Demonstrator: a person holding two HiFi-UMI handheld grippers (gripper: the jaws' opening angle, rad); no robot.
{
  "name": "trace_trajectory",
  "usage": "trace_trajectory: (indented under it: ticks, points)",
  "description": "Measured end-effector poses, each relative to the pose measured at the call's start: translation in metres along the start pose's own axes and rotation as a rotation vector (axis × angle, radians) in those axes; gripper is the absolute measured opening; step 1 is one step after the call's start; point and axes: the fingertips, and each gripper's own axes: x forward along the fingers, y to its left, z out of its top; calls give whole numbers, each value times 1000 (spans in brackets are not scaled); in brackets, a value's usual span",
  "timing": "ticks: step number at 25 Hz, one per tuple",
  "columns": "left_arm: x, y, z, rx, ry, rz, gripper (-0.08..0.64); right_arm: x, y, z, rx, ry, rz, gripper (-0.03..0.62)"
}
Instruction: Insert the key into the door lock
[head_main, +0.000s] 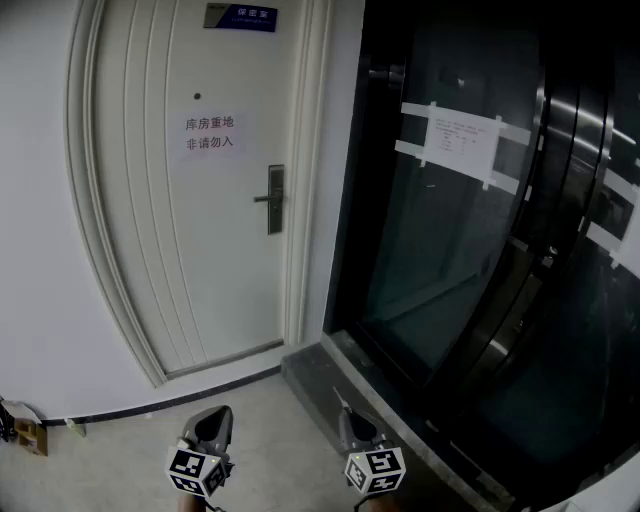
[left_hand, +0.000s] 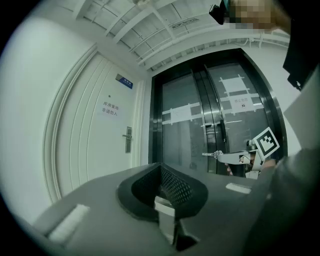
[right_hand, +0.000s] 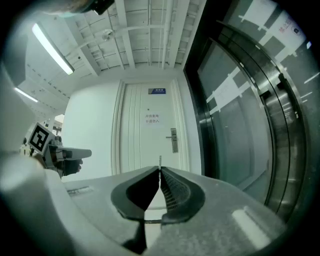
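The white door (head_main: 200, 250) stands ahead, some way off, with its metal handle and lock plate (head_main: 275, 200) on the right side; the plate also shows in the left gripper view (left_hand: 128, 140) and the right gripper view (right_hand: 173, 141). My right gripper (right_hand: 160, 169) is shut on a thin key (right_hand: 160, 161) whose blade sticks out forward, level, in line with the door. From the left gripper view the key (left_hand: 209, 154) juts from the right gripper (left_hand: 222, 156). My left gripper (left_hand: 161, 166) is shut on nothing, level, beside it. Both the left (head_main: 222, 412) and the right (head_main: 345, 415) sit low in the head view.
Dark glass doors (head_main: 450, 220) with taped paper sheets fill the right side, on a raised grey threshold (head_main: 310, 370). A printed notice (head_main: 209, 134) is stuck on the white door. A cable and a small box (head_main: 28, 435) lie by the wall at floor left.
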Motion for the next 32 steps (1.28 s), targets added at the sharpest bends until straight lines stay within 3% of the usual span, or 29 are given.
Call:
trace_trajectory:
  ticks: [4,15,32]
  points:
    - [0,2,-1,2,4,-5,3,1,1,-1,56,-8,8,9]
    - [1,14,2,1,-6,-11,3,11,14,-2,13,9,10,9]
    - [-2,65,-4,-3,-12,-15,3,44,41,-9,0,8,-33,9]
